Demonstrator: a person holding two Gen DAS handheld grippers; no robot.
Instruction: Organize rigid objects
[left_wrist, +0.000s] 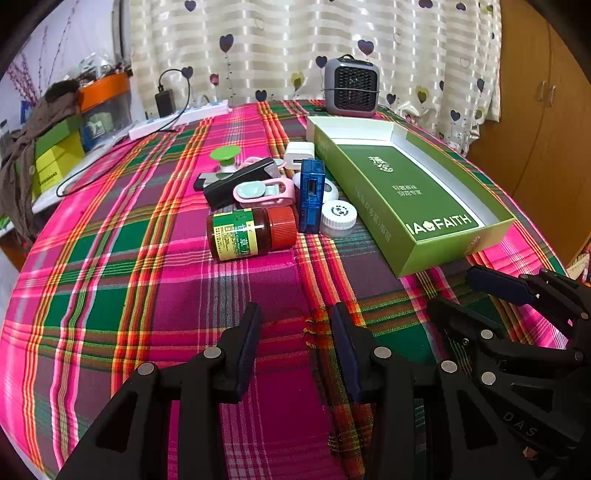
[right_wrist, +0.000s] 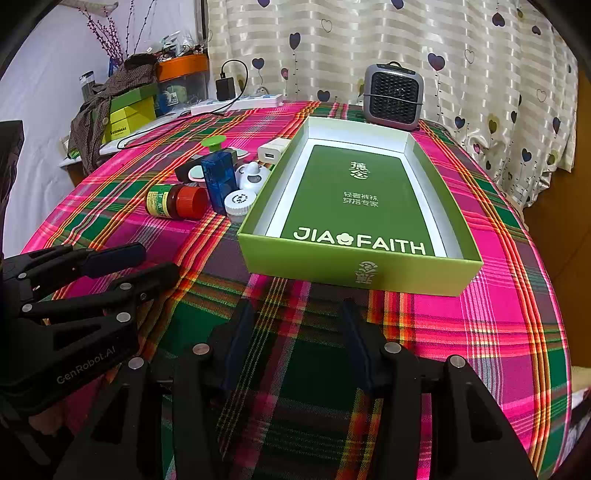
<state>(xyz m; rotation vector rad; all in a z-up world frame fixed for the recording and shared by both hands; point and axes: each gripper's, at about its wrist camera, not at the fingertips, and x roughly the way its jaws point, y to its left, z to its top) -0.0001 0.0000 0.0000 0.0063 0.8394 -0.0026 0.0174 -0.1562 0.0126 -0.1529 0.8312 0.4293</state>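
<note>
A: Bottle (left_wrist: 251, 234) first, I'd say: brown glass by the look of it, red ribbed cap, lying on its side on the plaid worktop (left_wrist: 147, 295), nearest of the cluster to the left tool (left_wrist: 295, 332).

B: Where does it go?

A: Probably into the green box (right_wrist: 354, 266), which sits open with nothing in it just right of the pile. That is my guess from the task, not something shown.

B: How will the bottle handle?

A: Stiff and probably the heaviest piece there. The label is glossy, so the body may slip, and being round it can roll. I would pinch across the ribbed cap or squarely across the body.

B: And the rest?

A: A blue plastic case (left_wrist: 311, 194) stands on edge, touching a small white-capped jar (left_wrist: 338, 218). Behind lie a pink clip (left_wrist: 264, 192), a black clip (left_wrist: 236, 179), a white charger (left_wrist: 298, 155) and a green-topped knob (left_wrist: 225, 155). All look light and hard. The case offers flat sides for a firm pinch, but they are packed close, so one tug may topple neighbours.

B: What are the tools doing?

A: Both hover low over the cloth, short of the pile. The left tool has its jaws spread and holds nothing. The right tool (right_wrist: 297, 332), nearer the box, is likewise parted and unloaded.
</note>
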